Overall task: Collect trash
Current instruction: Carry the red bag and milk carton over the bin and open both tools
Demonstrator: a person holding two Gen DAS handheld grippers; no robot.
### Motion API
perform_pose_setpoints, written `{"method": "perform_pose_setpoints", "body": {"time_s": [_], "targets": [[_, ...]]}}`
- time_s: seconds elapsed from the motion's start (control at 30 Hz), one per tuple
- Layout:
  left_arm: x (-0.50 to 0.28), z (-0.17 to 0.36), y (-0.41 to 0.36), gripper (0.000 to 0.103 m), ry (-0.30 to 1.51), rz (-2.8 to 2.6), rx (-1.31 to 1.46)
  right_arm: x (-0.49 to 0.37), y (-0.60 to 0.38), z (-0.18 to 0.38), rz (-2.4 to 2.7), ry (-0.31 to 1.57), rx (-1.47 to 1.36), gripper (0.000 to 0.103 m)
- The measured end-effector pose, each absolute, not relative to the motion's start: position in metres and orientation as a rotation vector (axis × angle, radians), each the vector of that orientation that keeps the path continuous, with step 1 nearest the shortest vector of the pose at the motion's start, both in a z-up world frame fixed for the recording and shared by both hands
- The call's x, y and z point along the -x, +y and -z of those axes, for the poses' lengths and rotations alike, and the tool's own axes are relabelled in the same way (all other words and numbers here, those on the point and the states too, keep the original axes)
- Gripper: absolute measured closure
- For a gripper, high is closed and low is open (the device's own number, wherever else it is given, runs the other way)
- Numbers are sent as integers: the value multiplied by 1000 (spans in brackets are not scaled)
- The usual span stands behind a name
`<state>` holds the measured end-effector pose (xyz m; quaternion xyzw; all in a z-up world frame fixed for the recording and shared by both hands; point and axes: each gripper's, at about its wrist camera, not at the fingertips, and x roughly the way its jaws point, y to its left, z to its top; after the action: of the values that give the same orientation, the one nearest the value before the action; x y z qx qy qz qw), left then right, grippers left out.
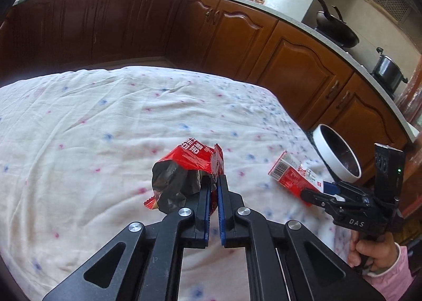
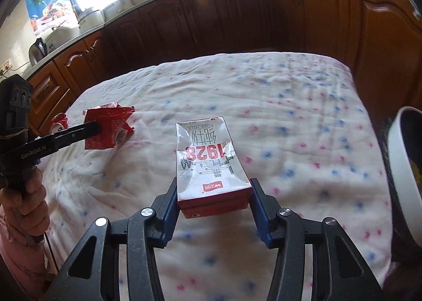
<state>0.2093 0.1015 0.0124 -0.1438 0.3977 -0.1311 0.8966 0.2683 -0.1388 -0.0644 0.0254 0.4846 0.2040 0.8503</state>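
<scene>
My left gripper [image 1: 214, 182] is shut on a crumpled red snack wrapper [image 1: 192, 169] with a dark silvery inside, held just above the flowered cloth; it also shows in the right wrist view [image 2: 110, 129]. My right gripper [image 2: 213, 190] stands around the near end of a red and white milk carton [image 2: 208, 163] lying on the cloth. Its pads sit at both sides of the carton; the left pad touches, the right shows a small gap. The carton [image 1: 292, 174] and right gripper [image 1: 313, 196] also show in the left wrist view.
A white bin with a dark inside [image 1: 337, 153] stands at the table's right edge [image 2: 406, 169]. The flowered cloth [image 1: 105, 121] covers the table. A red can [image 2: 60, 123] lies behind the left gripper. Brown kitchen cabinets [image 1: 211, 29] run behind.
</scene>
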Motion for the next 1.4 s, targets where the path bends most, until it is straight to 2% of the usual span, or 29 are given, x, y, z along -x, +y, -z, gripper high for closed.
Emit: {"method": "perform_pose_setpoints", "body": {"time_s": [0.17,0.2,0.23,0.3,0.37,0.57,0.67,0.7,0.73,0.77,0.9,1.4], "targets": [[-204,-1,72,99,864,330,254,-257,-162,67,-383,1050,-85,51],[-205,3,67,99,878,337,242,-257,-163,67,-379,1053,-84,48],[-205,7,64,98,895,342,238,-258,-164,67,-376,1053,-85,39],[-204,13,62,89,925,334,242,-259,-163,63,-386,1035,-86,29],[-201,15,67,68,926,318,273,-260,-160,57,-400,1015,-69,28],[-198,8,82,63,898,268,384,-270,-146,49,-436,979,20,28],[-202,8,79,65,893,241,377,-277,-140,53,-445,982,51,30],[-203,9,76,65,894,235,363,-278,-138,55,-443,988,61,35],[-204,10,72,66,898,230,345,-279,-138,57,-445,996,62,45],[-206,12,67,83,903,223,327,-279,-138,60,-443,1006,58,50],[-209,14,57,103,902,235,310,-270,-149,60,-426,994,16,56],[-222,-10,-23,103,868,417,206,-223,-232,28,-310,877,-262,56]]}}
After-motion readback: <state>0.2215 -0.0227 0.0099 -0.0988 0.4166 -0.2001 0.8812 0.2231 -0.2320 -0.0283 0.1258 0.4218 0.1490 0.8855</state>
